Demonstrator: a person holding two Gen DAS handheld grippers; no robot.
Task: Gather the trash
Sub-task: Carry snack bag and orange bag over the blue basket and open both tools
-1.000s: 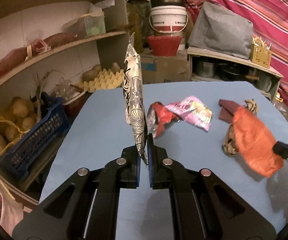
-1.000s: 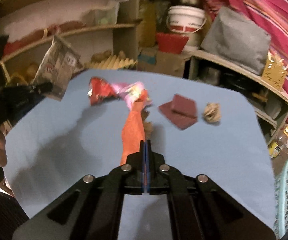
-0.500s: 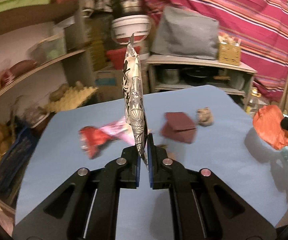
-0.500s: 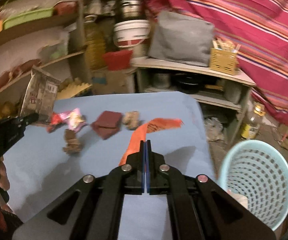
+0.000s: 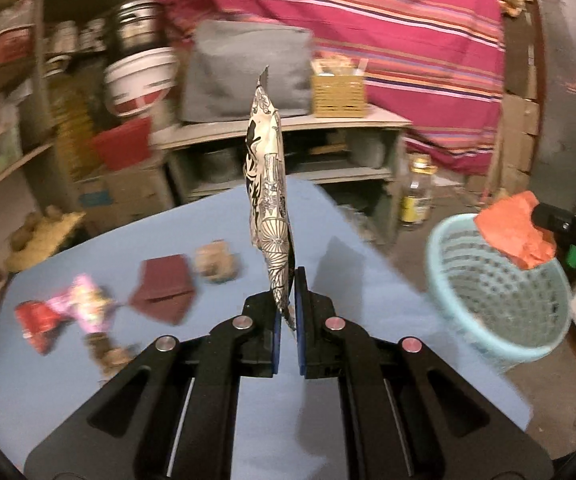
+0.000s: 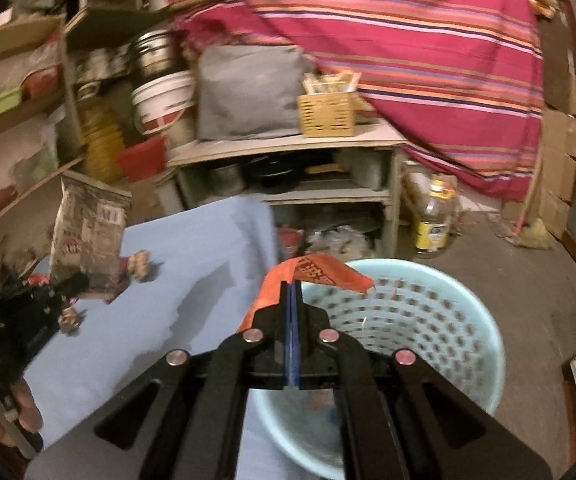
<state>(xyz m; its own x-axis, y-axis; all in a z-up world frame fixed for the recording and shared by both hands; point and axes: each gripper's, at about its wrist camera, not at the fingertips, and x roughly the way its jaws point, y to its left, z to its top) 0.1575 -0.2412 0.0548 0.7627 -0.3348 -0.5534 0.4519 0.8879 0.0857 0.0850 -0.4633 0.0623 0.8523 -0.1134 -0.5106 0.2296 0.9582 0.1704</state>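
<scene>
My right tool [image 6: 292, 292] is pinching the orange wrapper [image 6: 319, 274] right over the blue basket [image 6: 483, 344]; left tool [image 5: 286, 292] is pinching the patterned snack bag [image 5: 267, 184] upright above the bench [image 5: 216, 224]. I'd drop orange w/ tips inside the rim, then bring the left across. Left view shows 5 scraps left on bench; right view shows basket's inside & my hand [image 6: 4, 416].

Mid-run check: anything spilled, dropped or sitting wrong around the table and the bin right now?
Nothing stands out. The light blue perforated plastic basket stands upright on the floor beside the blue table. The right gripper holds the orange wrapper over it; the left gripper holds the black-and-white printed packet. The remaining wrappers lie on the table.
</scene>
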